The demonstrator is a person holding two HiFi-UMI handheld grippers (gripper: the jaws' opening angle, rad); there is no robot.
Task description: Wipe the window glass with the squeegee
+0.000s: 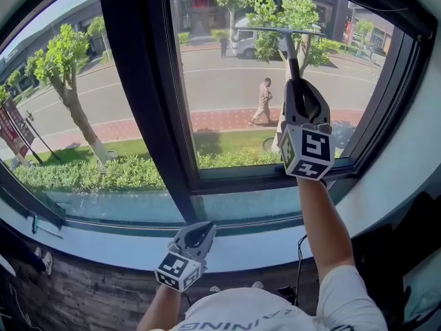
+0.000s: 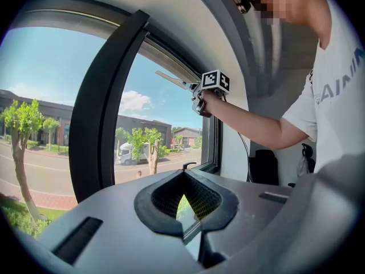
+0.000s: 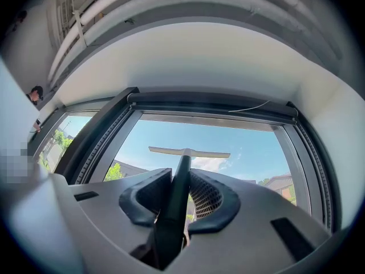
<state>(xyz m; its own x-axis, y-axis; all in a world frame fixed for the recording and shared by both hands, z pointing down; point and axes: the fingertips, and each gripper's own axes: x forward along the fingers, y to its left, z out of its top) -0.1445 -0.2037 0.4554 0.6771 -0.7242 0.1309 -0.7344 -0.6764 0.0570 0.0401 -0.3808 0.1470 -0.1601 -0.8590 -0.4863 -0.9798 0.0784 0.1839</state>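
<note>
1. Squeegee (image 1: 293, 61) and window glass (image 1: 220, 109) share the scene; at far left, the left pane looks onto trees and a road.
2. A dark frame post (image 1: 138, 81) splits the two panes.
3. The left gripper (image 1: 196, 234) hangs low by the sill (image 1: 96, 243), its jaws drawn together with nothing between them.
4. The right gripper (image 1: 298, 92) is raised at the right pane, jaws clamped on the squeegee's black handle; the blade sits level, high up at the glass.
</note>
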